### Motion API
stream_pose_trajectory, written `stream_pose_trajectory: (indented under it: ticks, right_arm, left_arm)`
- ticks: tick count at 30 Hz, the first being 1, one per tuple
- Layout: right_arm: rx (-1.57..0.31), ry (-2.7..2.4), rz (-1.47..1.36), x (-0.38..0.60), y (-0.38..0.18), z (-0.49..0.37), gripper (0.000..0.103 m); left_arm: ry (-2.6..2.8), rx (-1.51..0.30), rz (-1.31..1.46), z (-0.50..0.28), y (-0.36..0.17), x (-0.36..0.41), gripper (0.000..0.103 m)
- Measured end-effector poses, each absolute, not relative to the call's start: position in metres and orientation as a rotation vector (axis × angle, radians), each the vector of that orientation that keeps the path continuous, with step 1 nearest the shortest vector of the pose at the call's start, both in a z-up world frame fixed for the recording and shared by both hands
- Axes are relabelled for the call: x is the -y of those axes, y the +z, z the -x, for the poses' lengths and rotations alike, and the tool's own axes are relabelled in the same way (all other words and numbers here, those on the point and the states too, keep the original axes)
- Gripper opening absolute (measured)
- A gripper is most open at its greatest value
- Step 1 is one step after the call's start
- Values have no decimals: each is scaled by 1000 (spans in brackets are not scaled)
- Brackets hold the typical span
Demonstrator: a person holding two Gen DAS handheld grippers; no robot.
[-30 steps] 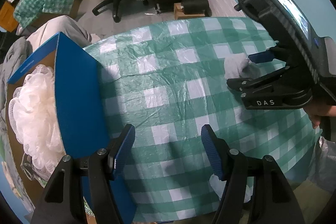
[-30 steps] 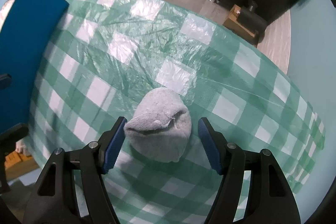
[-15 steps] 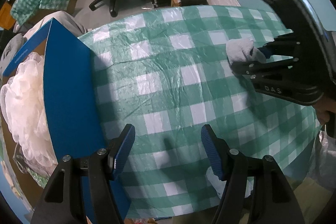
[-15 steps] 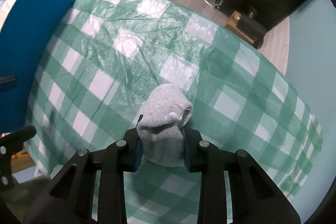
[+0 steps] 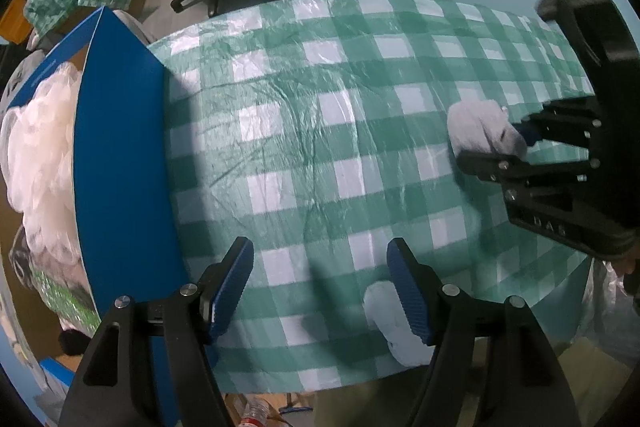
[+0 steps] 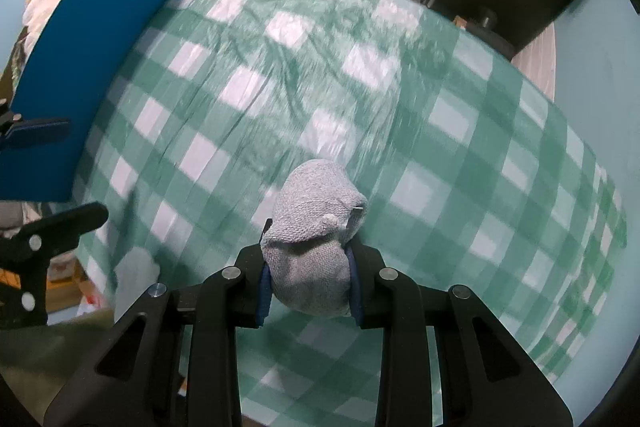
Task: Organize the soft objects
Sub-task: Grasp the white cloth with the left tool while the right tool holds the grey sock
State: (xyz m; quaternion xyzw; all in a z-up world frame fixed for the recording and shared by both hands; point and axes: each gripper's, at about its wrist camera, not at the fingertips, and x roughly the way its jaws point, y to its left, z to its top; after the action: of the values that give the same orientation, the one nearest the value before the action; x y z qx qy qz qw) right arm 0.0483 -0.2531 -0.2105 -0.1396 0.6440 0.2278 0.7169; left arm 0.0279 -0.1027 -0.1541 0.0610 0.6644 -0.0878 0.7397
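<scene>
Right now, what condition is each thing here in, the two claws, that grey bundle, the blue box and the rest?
Right gripper: shut on the grey sock bundle, off the cloth.
Grey sock bundle: rolled up, squeezed between the pads.
Left gripper: jaws opening, nothing between them.
Blue box: open-topped, standing at the table's edge.
White mesh puff: inside the box.
Checked tablecloth: spread flat, creased.
Pale soft item: lying near the table's front edge.
</scene>
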Motion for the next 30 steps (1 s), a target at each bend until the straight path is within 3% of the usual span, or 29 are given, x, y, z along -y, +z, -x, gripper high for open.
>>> stream_pose_trajectory:
  ticks: [18,30]
  right_arm:
    - [-1444,488,270,296,-214,13,28]
    - [-1428,503,308,294,-228,22,28]
  left_arm:
    - [-148,-1529,102,24,-163,114,82]
    - [-60,-1593,106,39,-193,143,82]
